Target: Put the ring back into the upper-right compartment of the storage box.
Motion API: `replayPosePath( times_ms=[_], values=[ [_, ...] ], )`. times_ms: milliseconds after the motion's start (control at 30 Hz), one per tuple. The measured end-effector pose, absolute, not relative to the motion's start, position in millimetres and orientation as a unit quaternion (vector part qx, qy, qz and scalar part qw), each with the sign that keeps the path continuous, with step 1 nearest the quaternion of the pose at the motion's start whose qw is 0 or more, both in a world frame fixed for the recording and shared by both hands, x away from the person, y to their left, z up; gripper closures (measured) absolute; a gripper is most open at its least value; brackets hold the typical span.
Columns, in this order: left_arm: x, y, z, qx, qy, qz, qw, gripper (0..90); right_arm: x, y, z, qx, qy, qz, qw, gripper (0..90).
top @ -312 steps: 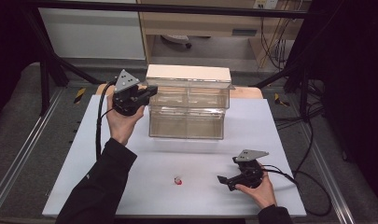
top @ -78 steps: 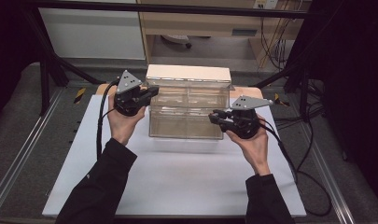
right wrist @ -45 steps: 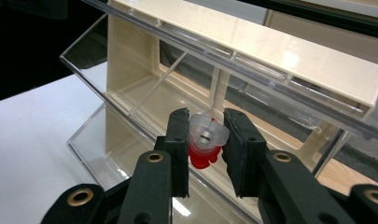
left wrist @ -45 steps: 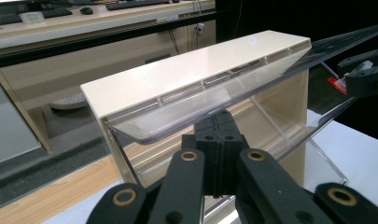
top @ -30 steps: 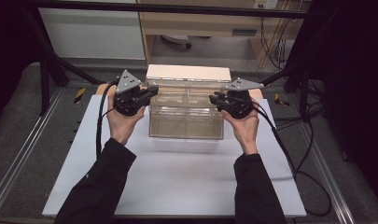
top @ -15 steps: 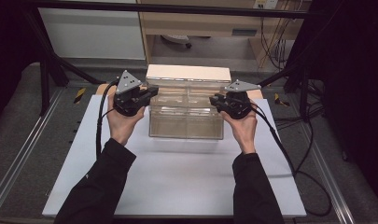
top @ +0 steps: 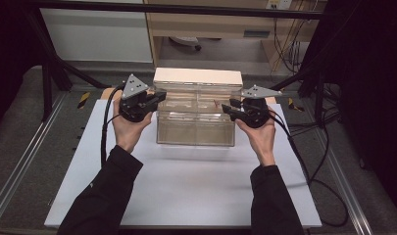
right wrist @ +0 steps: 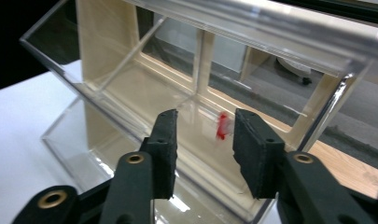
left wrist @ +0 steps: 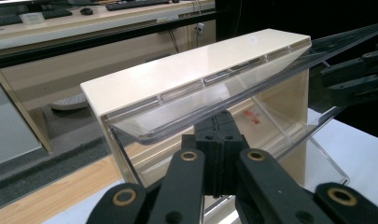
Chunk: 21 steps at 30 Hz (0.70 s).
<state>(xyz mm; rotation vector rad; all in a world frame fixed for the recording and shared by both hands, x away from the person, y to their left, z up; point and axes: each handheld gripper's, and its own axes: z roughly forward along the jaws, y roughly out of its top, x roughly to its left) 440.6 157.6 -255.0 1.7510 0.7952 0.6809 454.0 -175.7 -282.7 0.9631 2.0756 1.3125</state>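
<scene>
A white table (top: 186, 191) stands on grey floor (top: 19, 161), with a wooden desk (top: 210, 22) beyond and cables (top: 328, 122) at right.

Your clear plastic box (top: 196, 128) with its cream top (top: 198, 77) stands upright at the table's twelve o'clock, its transparent front flap (left wrist: 233, 100) tilted open. The small red piece (right wrist: 221, 127) lies inside the upper compartment, toward three o'clock.

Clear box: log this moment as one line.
left gripper: jaws shut on lid, held up | right gripper: jaws just opening, apart | small red item: inside clear box, upper compartment
</scene>
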Motion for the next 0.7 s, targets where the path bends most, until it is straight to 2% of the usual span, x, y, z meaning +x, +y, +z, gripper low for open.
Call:
replayPosePath(
  times_ms=[567, 700],
  values=[
    [440, 157, -256, 0.732, 0.333, 0.286, 0.521, 90.0, 419, -193, -285, 0.354, 0.77, 0.481, 0.223, 18.8],
    [440, 157, -256, 0.732, 0.333, 0.286, 0.521, 90.0, 413, -199, -292, 0.362, 0.77, 0.481, 0.214, 14.5]
  ],
)
